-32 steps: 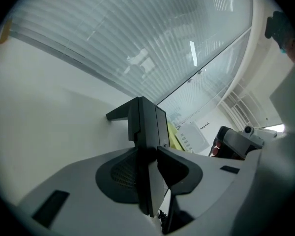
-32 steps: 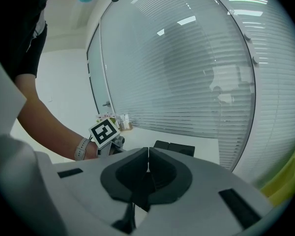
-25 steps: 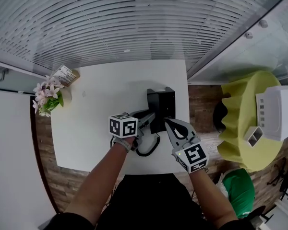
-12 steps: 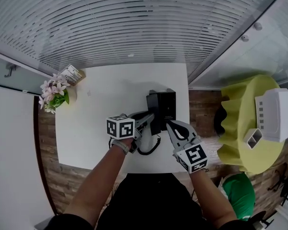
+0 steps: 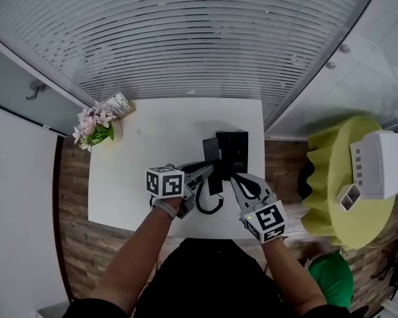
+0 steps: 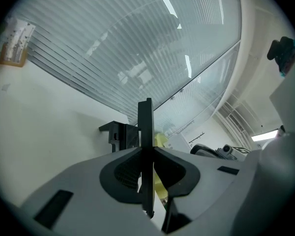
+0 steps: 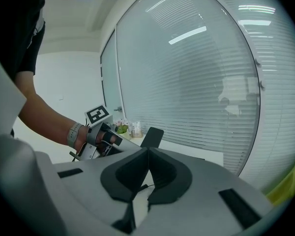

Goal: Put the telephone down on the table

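While the left claw (image 6: 147,149) clamps the handset (image 6: 146,122) edge-on, its jaws having just been closing on that thin black slab, the right claw (image 7: 147,149) holds nothing and its jaws meet tip to tip

Seen from the head view, the handset is held up over the white desk (image 5: 152,138), tilted, just left of the black base (image 5: 233,146), which sits near the desk's right edge. A black coiled cord (image 5: 209,205) loops on the desk below the handset, between the two claws. The right claw points at the base from the near right. Its tip is close to the base's front edge, but I cannot tell whether they touch

From the right claw's view the handset sticks up slantwise out of the left claw, with a hand wrapped round that gripper's grip and a band on the wrist

At the desk's far left corner stand pink and white flowers (image 5: 95,126), with a small box (image 5: 121,104) just beside them. Slatted blinds behind glass run along the far side of the desk
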Tool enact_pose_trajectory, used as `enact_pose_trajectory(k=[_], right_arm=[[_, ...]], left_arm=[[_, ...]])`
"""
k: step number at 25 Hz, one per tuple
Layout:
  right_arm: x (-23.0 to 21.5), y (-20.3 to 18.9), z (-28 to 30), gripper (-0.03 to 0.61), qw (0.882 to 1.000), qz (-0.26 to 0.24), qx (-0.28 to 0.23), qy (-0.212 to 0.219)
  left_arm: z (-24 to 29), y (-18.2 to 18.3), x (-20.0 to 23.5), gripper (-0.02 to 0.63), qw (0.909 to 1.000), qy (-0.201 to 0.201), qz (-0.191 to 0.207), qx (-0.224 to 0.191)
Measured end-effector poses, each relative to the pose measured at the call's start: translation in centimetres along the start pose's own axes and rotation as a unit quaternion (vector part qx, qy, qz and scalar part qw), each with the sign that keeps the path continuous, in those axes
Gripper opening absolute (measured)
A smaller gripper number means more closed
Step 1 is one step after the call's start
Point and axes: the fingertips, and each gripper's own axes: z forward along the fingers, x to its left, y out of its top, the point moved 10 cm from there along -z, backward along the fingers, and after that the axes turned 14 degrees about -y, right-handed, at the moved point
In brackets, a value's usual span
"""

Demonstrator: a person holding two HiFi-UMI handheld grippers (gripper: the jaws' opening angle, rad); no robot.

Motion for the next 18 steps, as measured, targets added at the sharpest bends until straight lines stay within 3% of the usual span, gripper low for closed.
enact_pose_trajectory(k=[18], right_arm=[[5.6, 3.3, -1.5, 0.023, 0.996, -0.039, -0.034, 0.078]], left_arm=[[-7.8, -0.8, -4.4, 0.077, 0.9980, 0.049, 0.023, -0.031]])
